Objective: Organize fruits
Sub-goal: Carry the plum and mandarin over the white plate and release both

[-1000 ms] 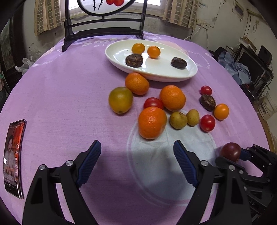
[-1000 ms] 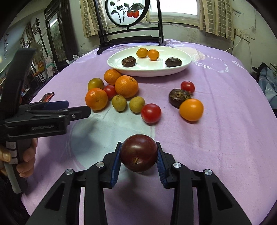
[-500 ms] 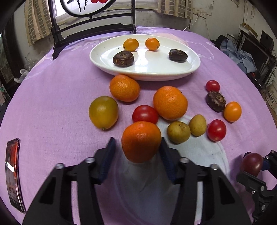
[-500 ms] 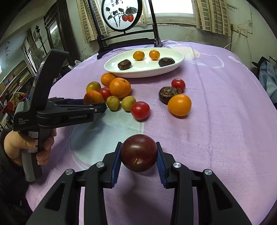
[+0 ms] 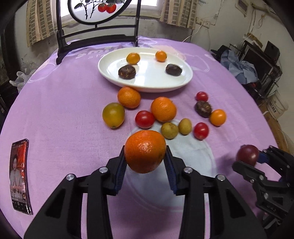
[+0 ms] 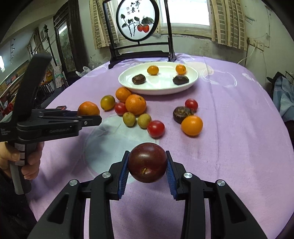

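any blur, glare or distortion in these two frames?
Left wrist: strong fisheye bending at the edges, held orange sharp, soft glare on the plate. Right wrist: same bending, window blown out, plum sharp with a dark shadow beneath.

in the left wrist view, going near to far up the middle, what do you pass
left gripper → held orange → red tomato → orange by the plate → white plate → dark fruit → small orange fruit → screen stand

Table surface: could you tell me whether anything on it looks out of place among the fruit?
Yes, a smartphone with its screen lit lies on the purple cloth at the left edge, apart from the fruit and the white plate. Nothing looks spilled or damaged.
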`<action>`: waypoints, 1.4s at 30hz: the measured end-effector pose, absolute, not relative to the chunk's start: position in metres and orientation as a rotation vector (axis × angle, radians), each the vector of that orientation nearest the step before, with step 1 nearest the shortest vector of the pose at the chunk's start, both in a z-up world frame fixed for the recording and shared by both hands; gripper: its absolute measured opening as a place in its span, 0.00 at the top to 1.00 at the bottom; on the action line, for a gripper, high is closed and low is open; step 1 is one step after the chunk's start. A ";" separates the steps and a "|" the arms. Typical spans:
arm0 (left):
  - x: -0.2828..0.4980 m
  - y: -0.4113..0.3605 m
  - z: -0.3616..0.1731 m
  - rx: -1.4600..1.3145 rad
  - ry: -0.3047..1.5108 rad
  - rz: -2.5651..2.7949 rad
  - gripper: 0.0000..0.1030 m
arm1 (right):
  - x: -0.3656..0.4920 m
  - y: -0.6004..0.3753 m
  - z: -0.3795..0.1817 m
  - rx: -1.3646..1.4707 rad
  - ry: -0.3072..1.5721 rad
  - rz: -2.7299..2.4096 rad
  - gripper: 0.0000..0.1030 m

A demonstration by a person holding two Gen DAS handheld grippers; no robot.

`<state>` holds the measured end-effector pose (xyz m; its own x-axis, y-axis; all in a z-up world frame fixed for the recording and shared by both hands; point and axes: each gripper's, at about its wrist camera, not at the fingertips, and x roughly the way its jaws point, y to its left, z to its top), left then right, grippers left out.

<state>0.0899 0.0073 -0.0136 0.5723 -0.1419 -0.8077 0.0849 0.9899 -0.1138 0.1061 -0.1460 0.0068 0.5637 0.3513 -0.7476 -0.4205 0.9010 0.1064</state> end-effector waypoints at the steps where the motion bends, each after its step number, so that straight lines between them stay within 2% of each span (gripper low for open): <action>1: 0.088 0.007 -0.008 -0.065 0.945 -0.145 0.63 | 0.107 -0.145 0.011 -0.092 0.851 0.457 0.63; 8: 0.115 0.007 0.033 -0.058 0.887 -0.162 0.63 | 0.134 -0.135 0.053 -0.149 0.752 0.463 0.63; 13: 0.170 0.006 0.034 -0.067 0.899 -0.151 0.63 | 0.179 -0.125 0.064 -0.153 0.728 0.475 0.63; 19: 0.238 0.010 0.003 -0.084 0.978 -0.101 0.63 | 0.249 -0.109 0.040 -0.176 0.794 0.475 0.63; 30: 0.288 0.007 -0.041 -0.053 1.064 -0.069 0.62 | 0.317 -0.087 -0.013 -0.244 0.939 0.491 0.62; 31: 0.290 0.009 -0.041 -0.052 1.059 -0.057 0.62 | 0.319 -0.086 -0.016 -0.246 0.946 0.491 0.54; 33: 0.293 0.014 -0.040 -0.081 1.068 -0.047 0.54 | 0.319 -0.088 -0.016 -0.232 0.936 0.479 0.41; 38: 0.272 0.021 -0.013 -0.088 0.995 -0.020 0.35 | 0.303 -0.100 -0.001 -0.191 0.891 0.470 0.41; 42: 0.242 0.025 0.006 -0.090 0.942 -0.009 0.26 | 0.279 -0.111 0.011 -0.180 0.872 0.465 0.41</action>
